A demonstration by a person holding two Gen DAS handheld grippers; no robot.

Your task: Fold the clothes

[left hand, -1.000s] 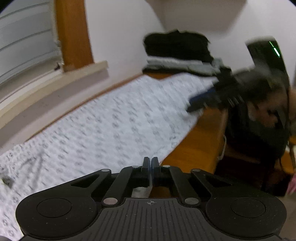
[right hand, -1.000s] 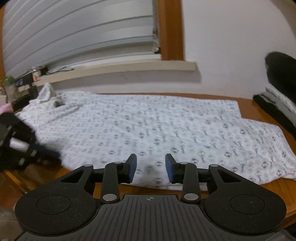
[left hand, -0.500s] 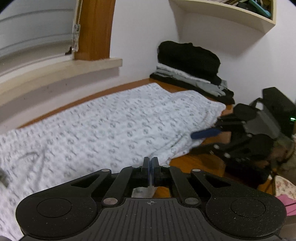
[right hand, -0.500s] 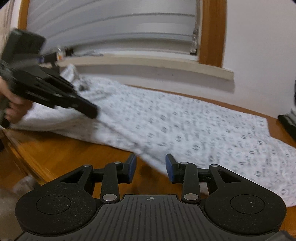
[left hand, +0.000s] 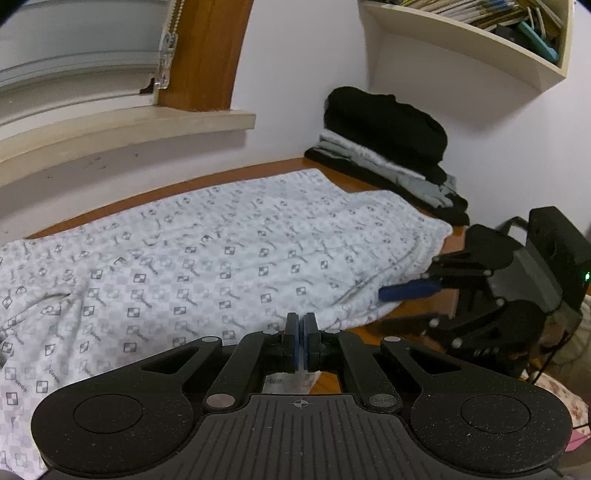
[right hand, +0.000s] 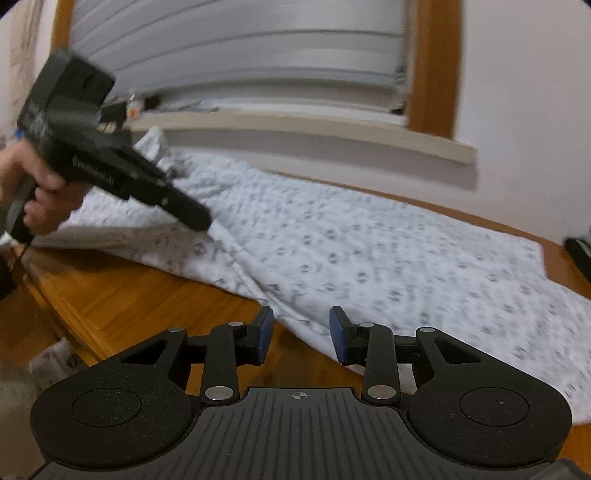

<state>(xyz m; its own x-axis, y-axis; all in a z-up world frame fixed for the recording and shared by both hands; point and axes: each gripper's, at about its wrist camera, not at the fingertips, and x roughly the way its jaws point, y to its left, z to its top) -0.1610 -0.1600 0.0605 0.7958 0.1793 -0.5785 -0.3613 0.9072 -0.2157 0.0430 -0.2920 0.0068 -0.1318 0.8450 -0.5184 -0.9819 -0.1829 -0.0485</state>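
A white garment (left hand: 221,258) with a small grey print lies spread along the wooden table (right hand: 129,302). My left gripper (left hand: 300,339) is shut, and a bit of the white cloth shows under its pads. In the right wrist view the left gripper (right hand: 201,221) pinches the garment (right hand: 369,258) at its near left part, and a crease runs away from the tip. My right gripper (right hand: 301,336) is open, with the garment's near hem just ahead of its blue pads. From the left wrist view the right gripper (left hand: 395,308) sits at the hem's right end, jaws apart.
A stack of folded black and grey clothes (left hand: 388,147) stands at the table's far right corner. A shelf with books (left hand: 480,29) hangs above it. A window sill (left hand: 110,129) runs behind the table. A hand (right hand: 40,192) holds the left gripper.
The left gripper has risen from the table's left edge and now sits over the cloth, pulling it up. The right gripper has moved in toward the near hem, still open.
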